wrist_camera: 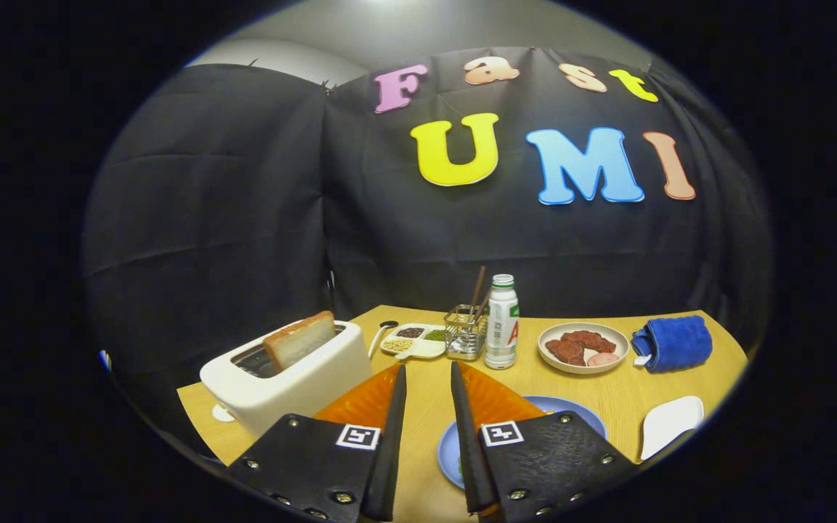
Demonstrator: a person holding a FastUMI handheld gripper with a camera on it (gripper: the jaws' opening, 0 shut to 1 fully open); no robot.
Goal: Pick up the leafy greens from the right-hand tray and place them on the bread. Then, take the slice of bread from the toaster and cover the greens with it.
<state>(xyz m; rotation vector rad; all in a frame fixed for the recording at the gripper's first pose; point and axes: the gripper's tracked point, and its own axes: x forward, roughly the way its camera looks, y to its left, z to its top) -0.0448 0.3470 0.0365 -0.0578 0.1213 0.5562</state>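
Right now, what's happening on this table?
A person holds a gripper over the table. Its fingers are open and hold nothing. A bread slice sticks up from the toaster just ahead on one side. A blue plate lies partly under the other finger. Nothing is being carried yet.

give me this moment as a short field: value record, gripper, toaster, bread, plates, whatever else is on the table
gripper: gripper open, fingers apart with nothing between them, held above the wooden table
toaster: white toaster just ahead of the left finger
bread: one bread slice sticking up tilted from the toaster slot
blue plate: blue plate under the right finger, contents hidden
meat plate: white plate with dark meat pieces, beyond the fingers
bottle: white bottle upright beside a wire holder with sticks
cloth: blue cloth past the meat plate
greens: cannot tell where
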